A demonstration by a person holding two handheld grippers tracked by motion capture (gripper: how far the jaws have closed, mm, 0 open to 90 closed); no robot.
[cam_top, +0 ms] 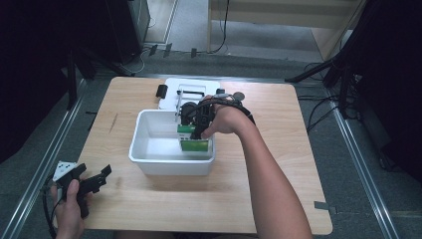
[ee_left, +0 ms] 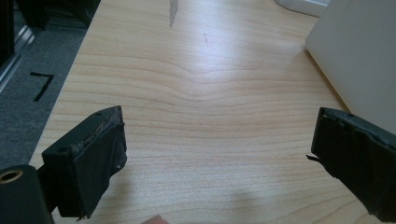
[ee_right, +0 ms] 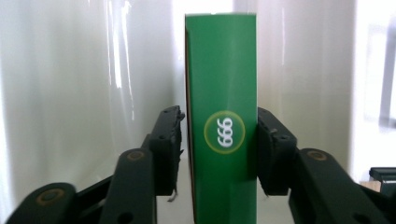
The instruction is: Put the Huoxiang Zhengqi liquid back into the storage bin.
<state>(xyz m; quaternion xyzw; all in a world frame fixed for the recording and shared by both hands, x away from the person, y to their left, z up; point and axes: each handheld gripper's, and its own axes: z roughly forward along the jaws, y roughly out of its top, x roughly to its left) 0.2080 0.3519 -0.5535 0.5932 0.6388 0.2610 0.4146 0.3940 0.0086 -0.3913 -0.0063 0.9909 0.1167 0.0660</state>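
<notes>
A green box (cam_top: 194, 145) with a round "999" mark (ee_right: 224, 132) stands on its narrow end inside the white bin (cam_top: 149, 158). My right gripper (cam_top: 193, 130) reaches down into the bin and is shut on the box, one black jaw on each broad side, as the right gripper view (ee_right: 220, 140) shows. The bin's white walls (ee_right: 70, 93) rise behind the box. My left gripper (cam_top: 103, 175) rests at the table's near left corner, open and holding nothing. In the left gripper view (ee_left: 217, 140) bare wood lies between its jaws and the bin's outer wall (ee_left: 359, 56) stands at the right.
Behind the bin lies a white lid (cam_top: 191, 85) with a small black object (cam_top: 161, 91) beside it and a round grey piece (cam_top: 239, 95) to its right. A grey streak (ee_left: 173, 9) marks the wooden table (cam_top: 278, 164). Dark stands and cables crowd the floor around.
</notes>
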